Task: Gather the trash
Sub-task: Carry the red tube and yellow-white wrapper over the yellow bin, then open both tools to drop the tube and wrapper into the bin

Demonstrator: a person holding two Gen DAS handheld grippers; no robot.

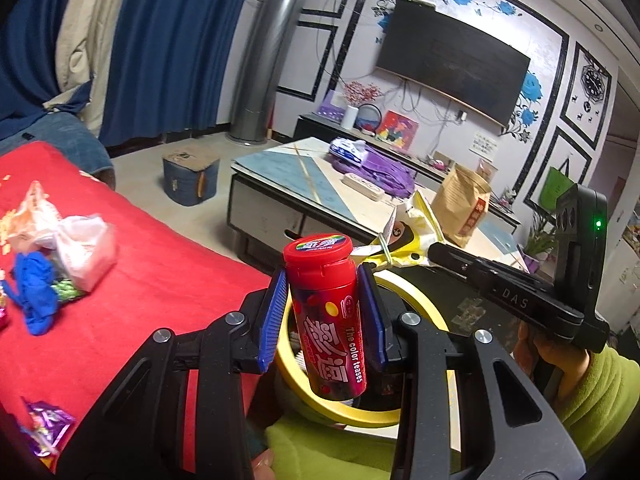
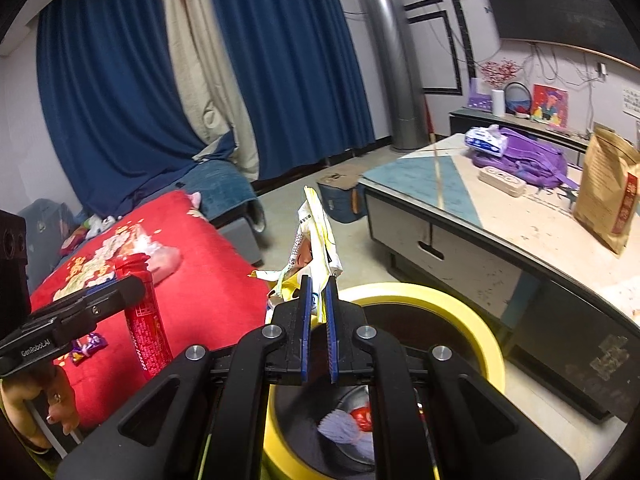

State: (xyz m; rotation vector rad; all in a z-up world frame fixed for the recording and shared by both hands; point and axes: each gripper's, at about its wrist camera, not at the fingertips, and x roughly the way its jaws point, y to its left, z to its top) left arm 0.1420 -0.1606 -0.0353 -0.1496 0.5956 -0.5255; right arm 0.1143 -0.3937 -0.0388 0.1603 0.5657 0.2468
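My left gripper (image 1: pixel 323 280) is shut on a red candy tube (image 1: pixel 328 320) and holds it upright over the yellow-rimmed trash bin (image 1: pixel 304 388). The tube also shows in the right wrist view (image 2: pixel 143 320), with the left gripper (image 2: pixel 120 292) around it. My right gripper (image 2: pixel 318 284) is shut on a crumpled yellow-white snack wrapper (image 2: pixel 316 232) above the bin's rim (image 2: pixel 440 300). In the left wrist view the wrapper (image 1: pixel 408 232) sticks out of the right gripper (image 1: pixel 430 250). Trash lies in the bin's bottom (image 2: pixel 348 428).
A red blanket (image 1: pixel 140 280) holds more litter: a clear plastic bag (image 1: pixel 80 248), a blue rag (image 1: pixel 36 292) and a purple wrapper (image 1: pixel 48 428). A coffee table (image 2: pixel 520 220) with a brown paper bag (image 2: pixel 608 200) and a purple backpack (image 2: pixel 528 160) stands right of the bin.
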